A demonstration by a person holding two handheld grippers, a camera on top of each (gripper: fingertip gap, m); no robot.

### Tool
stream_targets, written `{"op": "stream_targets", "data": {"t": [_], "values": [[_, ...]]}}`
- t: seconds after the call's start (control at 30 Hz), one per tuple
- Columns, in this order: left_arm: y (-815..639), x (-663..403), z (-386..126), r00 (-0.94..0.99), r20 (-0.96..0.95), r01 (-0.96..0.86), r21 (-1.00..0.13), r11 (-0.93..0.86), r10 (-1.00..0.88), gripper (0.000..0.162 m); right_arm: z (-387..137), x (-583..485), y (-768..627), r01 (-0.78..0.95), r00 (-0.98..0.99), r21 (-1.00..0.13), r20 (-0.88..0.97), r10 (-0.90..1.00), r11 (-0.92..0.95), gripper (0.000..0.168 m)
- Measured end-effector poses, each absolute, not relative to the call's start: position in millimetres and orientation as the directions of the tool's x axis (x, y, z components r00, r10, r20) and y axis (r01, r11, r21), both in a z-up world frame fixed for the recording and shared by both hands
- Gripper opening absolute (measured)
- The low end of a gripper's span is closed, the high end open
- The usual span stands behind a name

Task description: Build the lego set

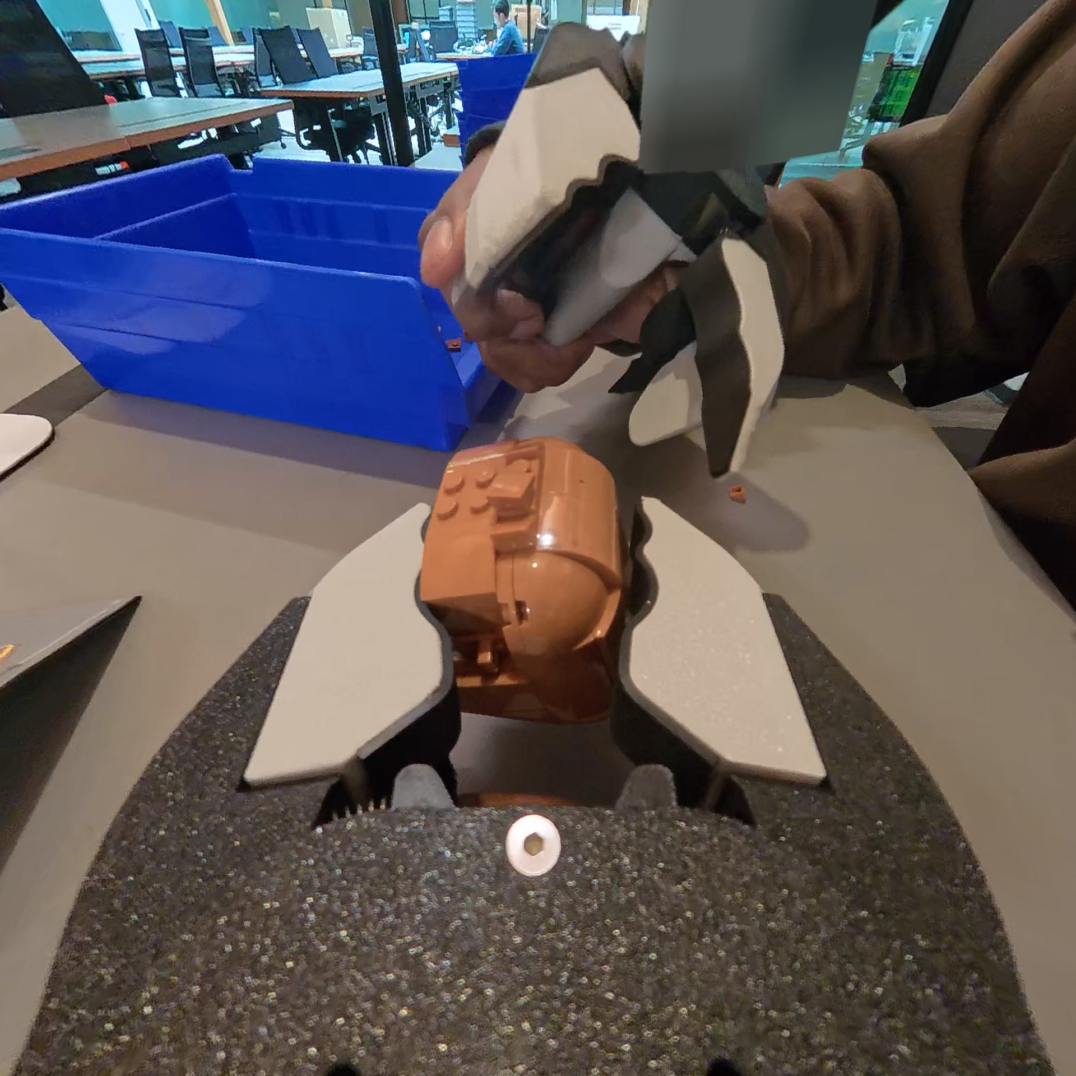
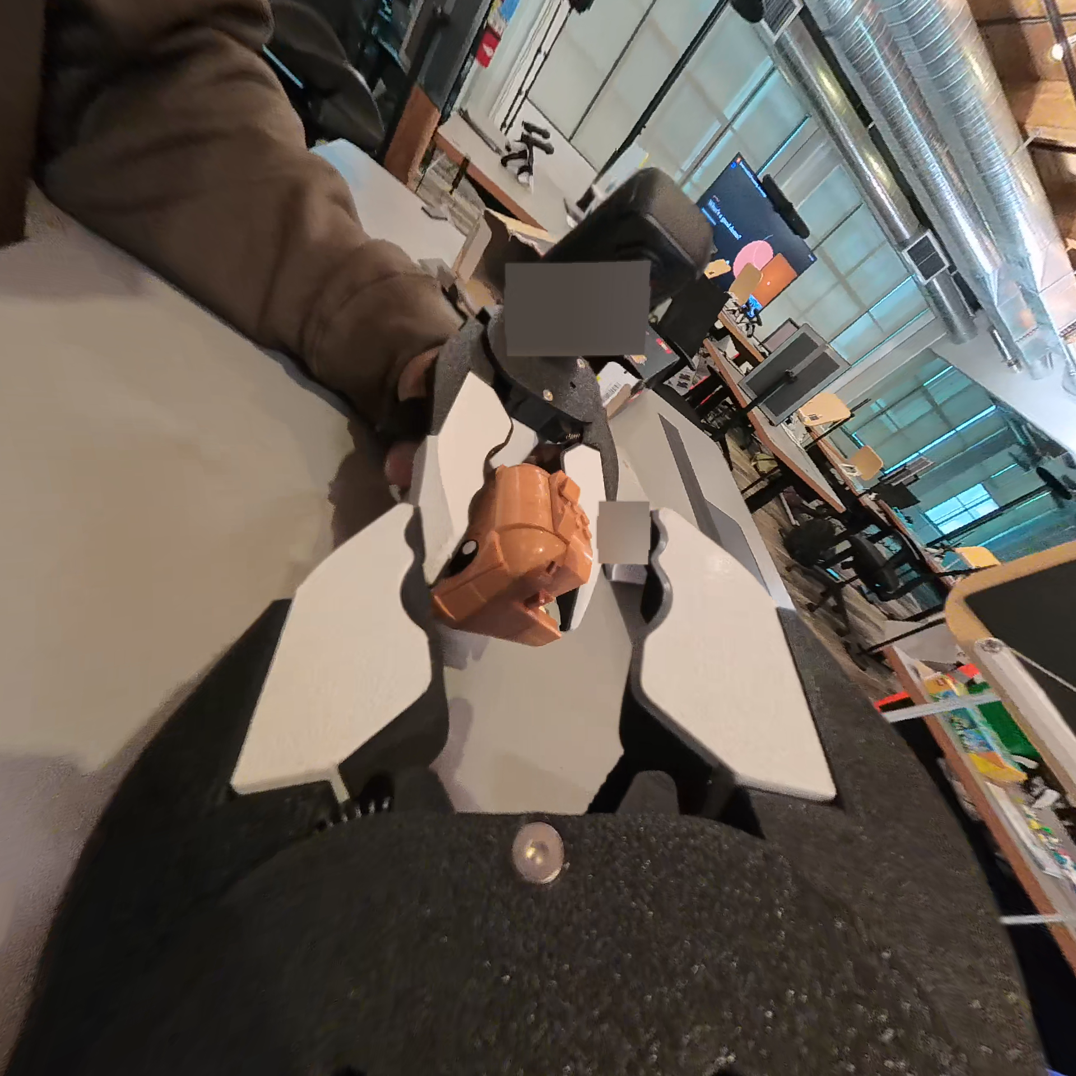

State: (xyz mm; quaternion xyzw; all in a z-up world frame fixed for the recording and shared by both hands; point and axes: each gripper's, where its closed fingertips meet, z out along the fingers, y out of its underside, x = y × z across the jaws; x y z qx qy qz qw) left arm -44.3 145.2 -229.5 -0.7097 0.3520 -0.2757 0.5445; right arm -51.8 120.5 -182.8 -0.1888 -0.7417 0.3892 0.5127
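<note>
Above the table (image 1: 174, 524), left hand-held gripper (image 1: 527, 559) clamps brown lego build (image 1: 524, 559).

Left gripper (image 1: 527, 559) clamped, right gripper (image 2: 533, 559) agape.

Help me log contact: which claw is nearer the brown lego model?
Left. The left claw clamps the brown lego model; the right claw hovers open just beyond it.

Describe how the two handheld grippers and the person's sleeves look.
Each gripper, left gripper and right gripper, has two flat pale grey fingers with wavy black-edged inner sides, mounted on a speckled black body bearing one pale round screw. The person wears a brown padded sleeve.
</note>
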Motion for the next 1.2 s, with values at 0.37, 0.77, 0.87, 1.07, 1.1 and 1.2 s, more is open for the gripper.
{"op": "stream_targets", "data": {"t": [0.37, 0.77, 0.87, 1.07, 1.1, 1.2], "values": [[139, -41, -227, 0.556, 0.05, -0.173, -0.969, -0.174, -0.829, 0.062, -196, -69, 98, -0.156, -0.462, -0.598, 0.748, 0.477, 0.786, 0.075], [132, -36, -225, 0.507, 0.086, -0.151, -0.971, -0.187, -0.858, 0.062, -208, -72, 95, -0.157, -0.503, -0.56, 0.754, 0.423, 0.813, 0.081], [131, -37, -224, 0.5, 0.103, -0.135, -0.972, -0.195, -0.86, 0.062, -209, -74, 97, -0.162, -0.483, -0.543, 0.772, 0.413, 0.824, 0.076], [131, -40, -217, 0.491, 0.141, -0.073, -0.977, -0.202, -0.859, 0.062, -204, -75, 97, -0.188, -0.442, -0.557, 0.784, 0.436, 0.809, 0.067], [131, -40, -216, 0.489, 0.141, -0.068, -0.978, -0.2, -0.861, 0.062, -203, -75, 96, -0.191, -0.441, -0.563, 0.781, 0.442, 0.804, 0.067], [130, -39, -216, 0.484, 0.136, -0.071, -0.978, -0.194, -0.865, 0.062, -203, -75, 96, -0.192, -0.448, -0.581, 0.769, 0.457, 0.791, 0.067]]}}
